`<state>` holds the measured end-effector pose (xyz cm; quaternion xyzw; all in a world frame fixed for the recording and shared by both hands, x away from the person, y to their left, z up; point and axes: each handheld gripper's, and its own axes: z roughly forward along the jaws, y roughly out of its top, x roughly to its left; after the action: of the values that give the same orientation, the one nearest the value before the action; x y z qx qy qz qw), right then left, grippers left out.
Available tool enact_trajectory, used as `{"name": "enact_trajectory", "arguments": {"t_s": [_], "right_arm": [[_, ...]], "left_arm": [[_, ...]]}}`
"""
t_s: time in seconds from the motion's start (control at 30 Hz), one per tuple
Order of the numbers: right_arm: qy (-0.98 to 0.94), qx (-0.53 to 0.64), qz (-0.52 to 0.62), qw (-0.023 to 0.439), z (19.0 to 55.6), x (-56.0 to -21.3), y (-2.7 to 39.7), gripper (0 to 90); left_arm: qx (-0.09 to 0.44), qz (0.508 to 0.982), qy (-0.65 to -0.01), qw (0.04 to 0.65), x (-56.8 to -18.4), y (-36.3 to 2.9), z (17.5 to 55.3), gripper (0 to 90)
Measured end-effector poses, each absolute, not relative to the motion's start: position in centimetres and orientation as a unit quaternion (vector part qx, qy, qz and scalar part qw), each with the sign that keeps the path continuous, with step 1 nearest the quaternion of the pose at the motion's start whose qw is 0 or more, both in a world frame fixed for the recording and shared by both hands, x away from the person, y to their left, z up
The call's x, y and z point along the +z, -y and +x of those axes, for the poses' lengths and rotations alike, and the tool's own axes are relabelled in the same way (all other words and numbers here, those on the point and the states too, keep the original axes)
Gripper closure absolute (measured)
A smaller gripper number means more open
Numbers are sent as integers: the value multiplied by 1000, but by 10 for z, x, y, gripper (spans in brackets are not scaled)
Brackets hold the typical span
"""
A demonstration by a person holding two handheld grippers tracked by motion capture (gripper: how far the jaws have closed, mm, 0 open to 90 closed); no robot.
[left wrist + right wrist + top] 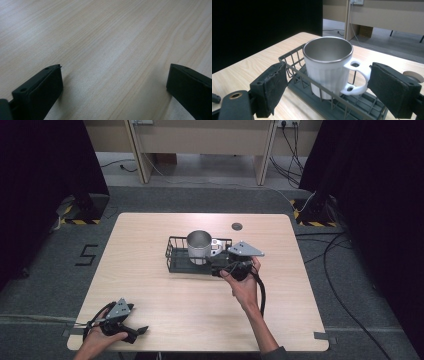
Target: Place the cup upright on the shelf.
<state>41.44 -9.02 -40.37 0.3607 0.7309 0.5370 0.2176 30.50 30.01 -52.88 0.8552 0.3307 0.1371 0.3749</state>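
Observation:
A white mug with a steel lining and a white handle stands upright in a dark wire basket near the table's middle. In the right gripper view the mug sits just beyond the jaws, its handle turned toward the right jaw. My right gripper is open at the basket's near right corner, not touching the mug. Its jaws straddle the basket wall. My left gripper rests open near the table's front left edge, over bare wood, holding nothing.
The wooden table has a round cable grommet at the back. Beyond it are a grey floor, desk legs and cables. Black curtains stand at both sides.

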Motion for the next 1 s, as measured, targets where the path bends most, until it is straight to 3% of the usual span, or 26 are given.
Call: {"name": "enact_trajectory", "arguments": {"t_s": [1.0], "right_arm": [[-738,536,353,205,371,-433,110,155]], "left_arm": [[137,855,-331,374,-529,-300,305,0]]}}
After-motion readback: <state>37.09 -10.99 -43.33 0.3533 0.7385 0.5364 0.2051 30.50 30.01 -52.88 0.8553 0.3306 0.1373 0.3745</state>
